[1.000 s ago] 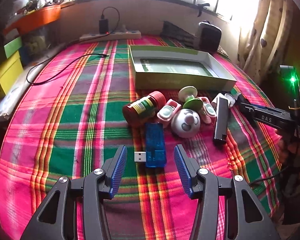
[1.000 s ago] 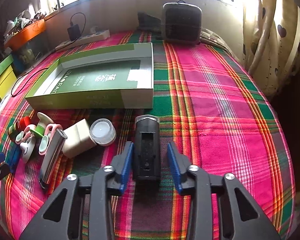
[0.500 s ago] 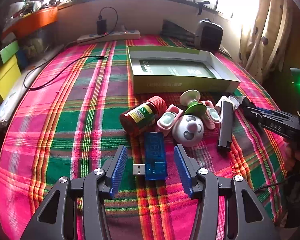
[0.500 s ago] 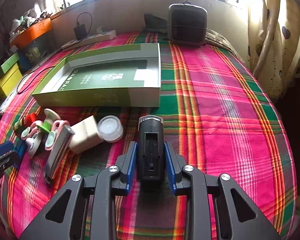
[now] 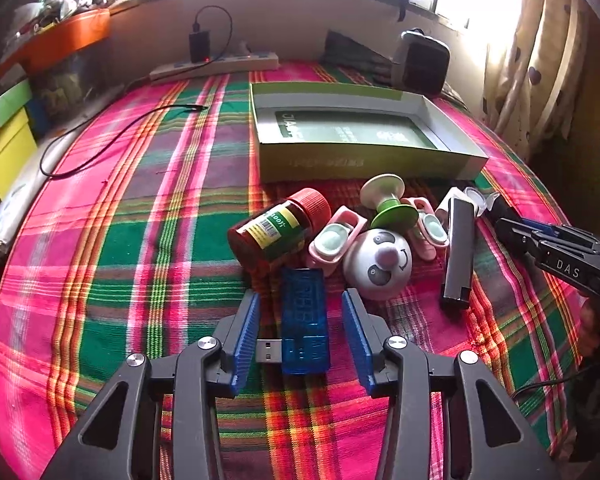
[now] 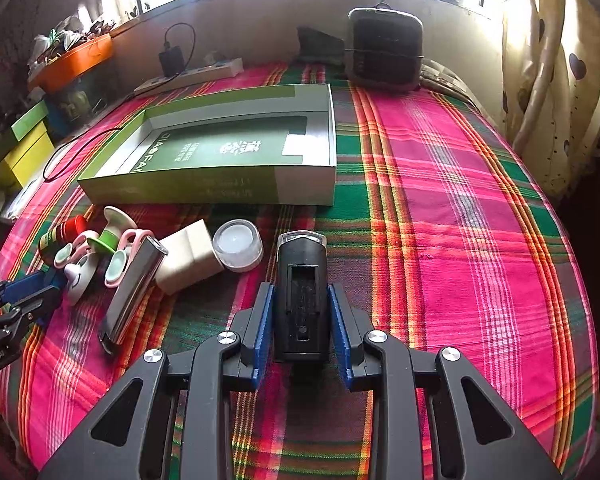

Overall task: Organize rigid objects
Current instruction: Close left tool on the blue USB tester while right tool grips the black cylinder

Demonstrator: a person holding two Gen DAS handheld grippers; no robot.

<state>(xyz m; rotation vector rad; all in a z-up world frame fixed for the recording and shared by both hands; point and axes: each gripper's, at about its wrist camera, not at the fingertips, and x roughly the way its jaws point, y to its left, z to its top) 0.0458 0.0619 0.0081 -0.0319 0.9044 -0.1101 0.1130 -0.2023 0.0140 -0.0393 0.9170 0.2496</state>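
1. Pink-and-green plaid cloth [image 6: 440, 208] covers the bed; an open green cardboard box [image 6: 204, 190] sits mid-surface.
2. Left gripper [image 5: 300, 336] reaches low and level, fingers spread around a translucent blue USB stick [image 5: 303, 320].
3. Right gripper [image 6: 301, 330] pinches a black rectangular device [image 6: 301, 280] resting on the cloth.

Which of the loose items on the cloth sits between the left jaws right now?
The blue USB stick, plug pointing left, lying between the open left jaws. The red-capped bottle and panda toy lie beyond them.

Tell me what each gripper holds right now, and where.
The right gripper clamps the black device by its long sides. The left gripper holds nothing; it straddles the blue USB stick, open.
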